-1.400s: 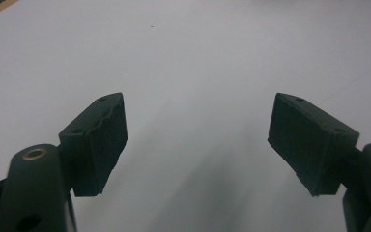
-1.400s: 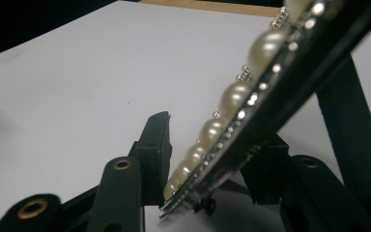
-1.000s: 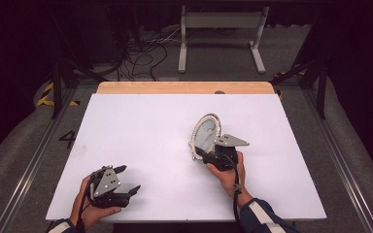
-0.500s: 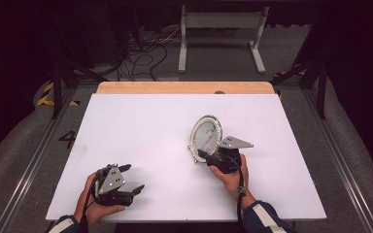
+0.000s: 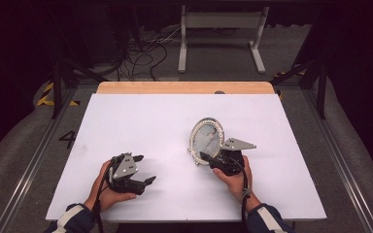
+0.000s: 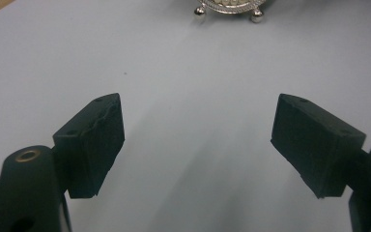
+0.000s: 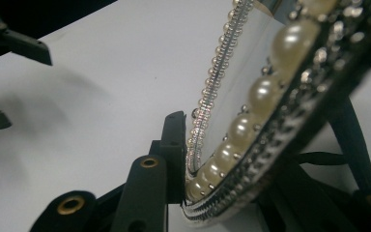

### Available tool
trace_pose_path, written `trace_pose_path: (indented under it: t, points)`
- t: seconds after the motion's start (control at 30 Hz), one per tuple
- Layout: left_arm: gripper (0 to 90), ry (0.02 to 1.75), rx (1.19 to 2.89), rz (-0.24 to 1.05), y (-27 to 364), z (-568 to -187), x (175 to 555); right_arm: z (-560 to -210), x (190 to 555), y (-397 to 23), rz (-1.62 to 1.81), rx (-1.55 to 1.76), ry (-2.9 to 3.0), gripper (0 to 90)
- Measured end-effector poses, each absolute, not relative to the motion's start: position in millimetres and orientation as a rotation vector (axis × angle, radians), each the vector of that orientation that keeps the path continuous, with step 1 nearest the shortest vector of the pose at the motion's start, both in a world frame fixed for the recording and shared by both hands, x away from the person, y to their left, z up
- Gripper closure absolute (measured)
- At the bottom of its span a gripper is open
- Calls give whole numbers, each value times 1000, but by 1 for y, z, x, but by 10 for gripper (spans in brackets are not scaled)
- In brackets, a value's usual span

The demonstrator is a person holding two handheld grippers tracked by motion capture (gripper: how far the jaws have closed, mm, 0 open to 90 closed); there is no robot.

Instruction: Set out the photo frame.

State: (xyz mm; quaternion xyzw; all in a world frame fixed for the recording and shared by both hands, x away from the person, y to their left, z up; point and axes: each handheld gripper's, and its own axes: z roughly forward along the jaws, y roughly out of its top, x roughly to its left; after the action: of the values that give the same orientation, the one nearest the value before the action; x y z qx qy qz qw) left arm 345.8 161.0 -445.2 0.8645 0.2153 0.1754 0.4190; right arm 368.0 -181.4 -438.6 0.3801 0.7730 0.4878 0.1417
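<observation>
White table [image 5: 141, 121], person's side at the bottom of the high view. Wooden strip [image 5: 184, 87] runs along the far edge.

Oval picture frame [image 5: 206, 137] stands right of centre on the table, tilted, rim set with pearls and small beads, glass front reflecting. In the left gripper view its lower edge and two small ball feet [image 6: 229, 8] show at the top, resting on the white surface, well ahead of that gripper.

Right gripper [image 5: 208, 158], in the person's right hand [image 5: 235, 178], sits at the lower right edge of the frame. Its jaws have just been closing, with the frame's rim between them. In the right gripper view the near jaw pad lies flat against the glass side of the picture frame [image 7: 251, 121], pearl border just beside it; the other jaw is behind the rim and mostly hidden. Reads as a pinch on the frame's edge.

Left gripper [image 5: 143, 182], in the left hand [image 5: 108, 194], is low over the table near the front edge, well apart from the frame. Jaws spread wide, pointing toward the frame, only bare white table between the pads [image 6: 94, 145].
</observation>
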Motion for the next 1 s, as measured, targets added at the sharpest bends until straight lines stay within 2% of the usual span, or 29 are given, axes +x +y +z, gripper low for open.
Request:
trace_pose_path:
  t: [0.13,0.3,0.37,0.43,0.5,0.6,0.83,0.97,1.0]
  points:
    - [194,503,2166,399,138,-444,367,-437,368,-184,1409,1088,2264,736]
    - [209,496,2156,434,114,-440,381,-437,369,-187,1408,1079,2285,734]
    - [210,481,2130,407,101,-435,391,-437,368,-186,1411,1083,2280,704]
    - [210,484,2097,379,90,-433,404,-437,367,-186,1388,1100,2252,592]
    - [209,506,2074,349,84,-434,414,-437,364,-188,1390,1101,2242,596]
    - [204,520,2075,310,77,-440,427,-435,358,-191,1379,1096,2213,551]
    - [202,504,2077,261,67,-444,445,-432,340,-198,1370,1080,2148,602]
    - [224,483,2038,265,61,-442,455,-430,331,-204,1375,1067,2115,687]
    - [227,458,2056,230,58,-443,458,-430,329,-205,1375,1067,2109,704]
